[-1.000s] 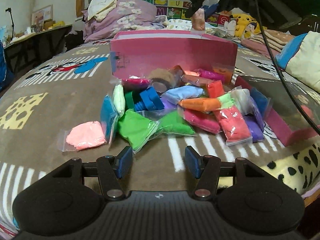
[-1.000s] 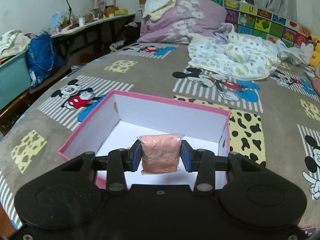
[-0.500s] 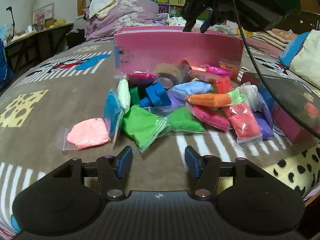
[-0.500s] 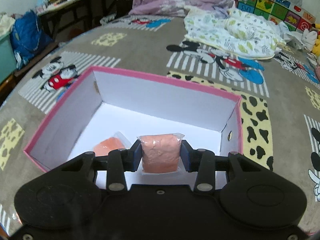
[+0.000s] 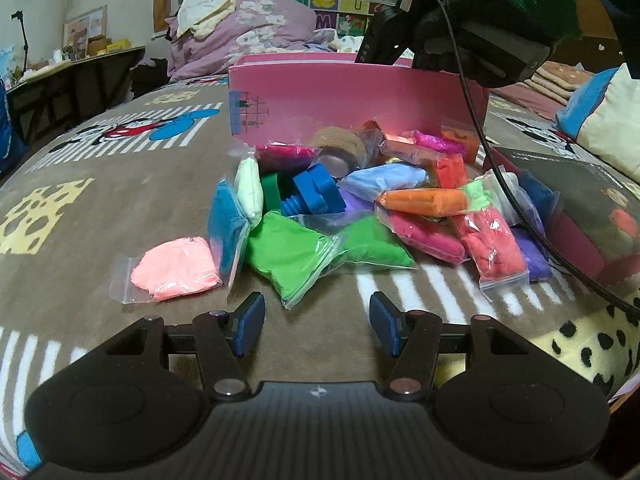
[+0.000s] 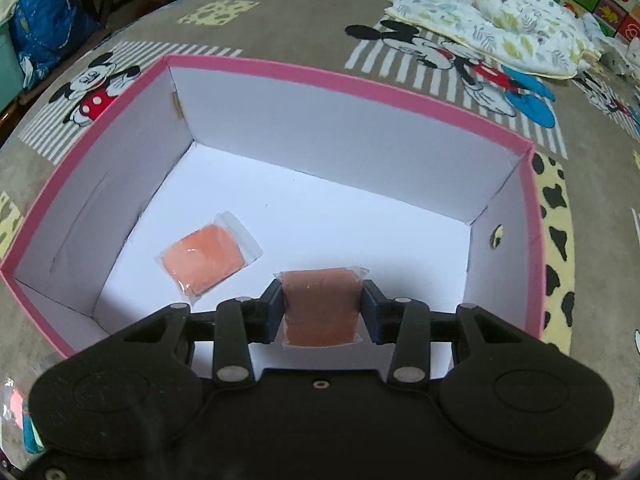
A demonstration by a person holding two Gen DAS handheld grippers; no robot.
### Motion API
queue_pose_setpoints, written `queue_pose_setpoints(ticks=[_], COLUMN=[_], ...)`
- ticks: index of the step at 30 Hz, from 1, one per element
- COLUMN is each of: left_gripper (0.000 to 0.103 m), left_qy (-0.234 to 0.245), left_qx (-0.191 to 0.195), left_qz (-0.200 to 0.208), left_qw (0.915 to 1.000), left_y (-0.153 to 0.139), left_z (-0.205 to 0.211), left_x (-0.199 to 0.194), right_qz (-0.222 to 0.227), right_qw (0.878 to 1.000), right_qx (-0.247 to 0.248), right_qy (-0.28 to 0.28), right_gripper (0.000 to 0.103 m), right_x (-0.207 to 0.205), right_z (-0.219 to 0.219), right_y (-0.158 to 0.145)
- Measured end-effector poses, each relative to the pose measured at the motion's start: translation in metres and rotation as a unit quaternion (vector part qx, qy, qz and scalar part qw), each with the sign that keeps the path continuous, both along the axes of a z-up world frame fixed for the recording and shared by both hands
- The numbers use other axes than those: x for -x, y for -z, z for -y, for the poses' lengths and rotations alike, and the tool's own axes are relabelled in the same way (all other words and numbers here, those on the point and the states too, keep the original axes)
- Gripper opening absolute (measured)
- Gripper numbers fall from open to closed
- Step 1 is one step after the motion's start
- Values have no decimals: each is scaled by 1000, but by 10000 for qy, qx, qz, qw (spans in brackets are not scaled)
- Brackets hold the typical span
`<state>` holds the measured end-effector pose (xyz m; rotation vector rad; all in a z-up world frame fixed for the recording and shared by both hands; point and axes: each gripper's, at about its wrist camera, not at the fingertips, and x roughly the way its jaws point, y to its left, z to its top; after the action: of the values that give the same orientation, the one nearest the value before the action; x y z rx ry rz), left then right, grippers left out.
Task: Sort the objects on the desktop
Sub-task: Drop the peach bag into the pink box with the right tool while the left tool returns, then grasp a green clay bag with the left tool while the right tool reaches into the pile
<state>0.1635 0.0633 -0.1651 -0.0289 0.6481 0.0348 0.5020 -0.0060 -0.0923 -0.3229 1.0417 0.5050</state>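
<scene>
Above the pink box [image 6: 534, 216] floor, right gripper [image 6: 322, 307] clamping a clay bag [image 6: 320, 306]; left gripper [image 5: 317, 328] agape.

Both wrist views: pink box [image 5: 356, 92] shared.

From the left wrist view, the pink box [image 5: 356, 96] wall hides its inside and the tips of the right claw [image 5: 376, 46]. Just ahead of the left claw [image 5: 316, 320], the clay bags [image 5: 424, 204] overlap, so lower ones show partly. The printed label [image 5: 248, 114] is too small to read.
</scene>
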Motion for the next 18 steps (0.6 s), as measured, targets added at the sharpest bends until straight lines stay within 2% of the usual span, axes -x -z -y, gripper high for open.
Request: queue_pose_setpoints(ticks=[3, 5, 7, 8, 18], left_gripper=[57, 57, 57, 57, 57], left_qy=[13, 24, 28, 28, 25], left_qx=[-4, 6, 30, 36, 19], left_qz=[6, 12, 14, 14, 17], left_qw=[10000, 10000, 10000, 10000, 10000], left_y=[1, 1, 1, 1, 1], left_z=[0, 0, -1, -1, -2], left_x=[0, 0, 0, 1, 1], right_qz=[23, 68, 121, 147, 412], right_qw=[10000, 9999, 9999, 9998, 9980], right_qx=[12, -13, -65, -91, -352], right_qy=[90, 107, 43, 10, -313], right_gripper=[42, 48, 59, 60, 61], right_x=[-1, 1, 8, 11, 43], right_z=[0, 2, 7, 9, 31], right_y=[2, -1, -5, -8, -33])
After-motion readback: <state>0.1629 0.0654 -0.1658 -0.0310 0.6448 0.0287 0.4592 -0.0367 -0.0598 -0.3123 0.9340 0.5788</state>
